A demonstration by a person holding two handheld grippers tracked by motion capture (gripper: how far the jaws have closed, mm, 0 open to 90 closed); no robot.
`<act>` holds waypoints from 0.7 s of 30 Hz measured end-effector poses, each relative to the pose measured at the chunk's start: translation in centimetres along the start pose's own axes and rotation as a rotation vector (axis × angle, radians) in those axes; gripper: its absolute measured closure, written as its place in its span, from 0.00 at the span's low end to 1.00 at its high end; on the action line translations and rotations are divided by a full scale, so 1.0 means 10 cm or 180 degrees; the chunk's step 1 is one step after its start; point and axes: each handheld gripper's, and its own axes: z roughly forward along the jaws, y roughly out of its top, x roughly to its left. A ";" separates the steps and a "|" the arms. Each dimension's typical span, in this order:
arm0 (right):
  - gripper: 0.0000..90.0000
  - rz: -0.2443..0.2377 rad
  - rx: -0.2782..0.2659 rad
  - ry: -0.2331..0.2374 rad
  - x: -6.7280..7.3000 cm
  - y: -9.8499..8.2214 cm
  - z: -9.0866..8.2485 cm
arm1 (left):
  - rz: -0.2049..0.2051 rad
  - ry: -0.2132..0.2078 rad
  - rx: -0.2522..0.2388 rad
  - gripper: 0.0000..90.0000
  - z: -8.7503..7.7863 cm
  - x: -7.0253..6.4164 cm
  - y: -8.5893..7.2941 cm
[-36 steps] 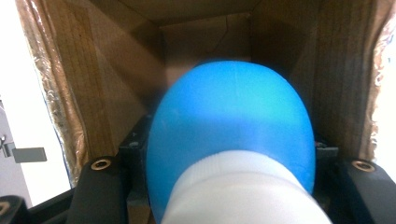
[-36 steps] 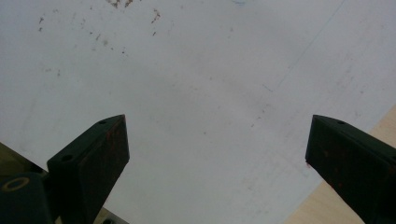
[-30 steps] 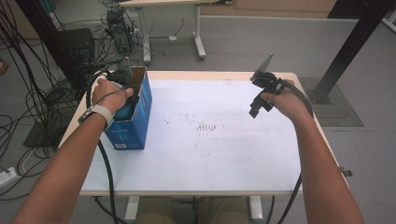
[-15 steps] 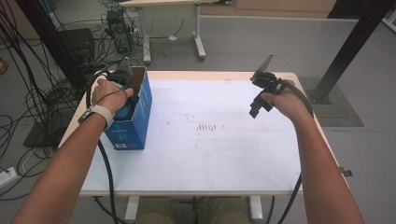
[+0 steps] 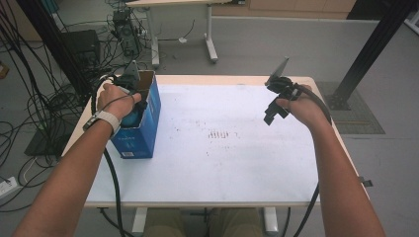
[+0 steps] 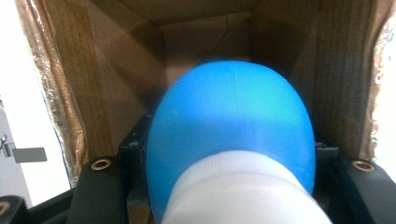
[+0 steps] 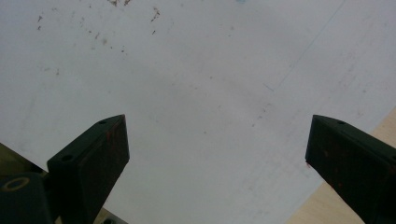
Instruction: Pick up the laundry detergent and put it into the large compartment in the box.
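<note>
At the left of the high view, the left gripper (image 5: pixel 129 101) reaches into the blue box (image 5: pixel 140 129), jaws pinching a blue-and-white object (image 6: pixel 231 140). At right, the right gripper (image 5: pixel 274 109) hovers over the counter (image 5: pixel 222 163), jaws spread and empty.

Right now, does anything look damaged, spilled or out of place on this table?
Two small things. The white table sheet carries reddish-brown specks at its middle, like stains. The blue box has ragged, torn tape along its opening, where the left gripper holds a blue-and-white object. Nothing is spilled or toppled.
</note>
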 end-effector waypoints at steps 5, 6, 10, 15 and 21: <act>0.07 0.0004 0.0002 -0.0005 0.01 0.00 0.00 | -0.0002 0.0001 -0.0007 0.42 0.00 0.00 -0.01; 0.07 0.0004 0.0002 -0.0005 0.01 0.00 0.00 | -0.0002 0.0000 -0.0007 0.42 0.00 0.00 -0.01; 0.07 -0.0008 0.0000 -0.0004 0.00 -0.01 0.00 | -0.0003 -0.0003 -0.0010 0.42 0.00 0.01 -0.01; 0.07 0.0003 0.0006 -0.0007 0.01 -0.01 0.00 | -0.0001 -0.0008 -0.0009 0.42 0.00 0.01 -0.01; 0.07 0.0000 0.0011 -0.0013 0.02 -0.01 0.00 | -0.0003 -0.0013 -0.0026 0.42 0.00 0.01 -0.02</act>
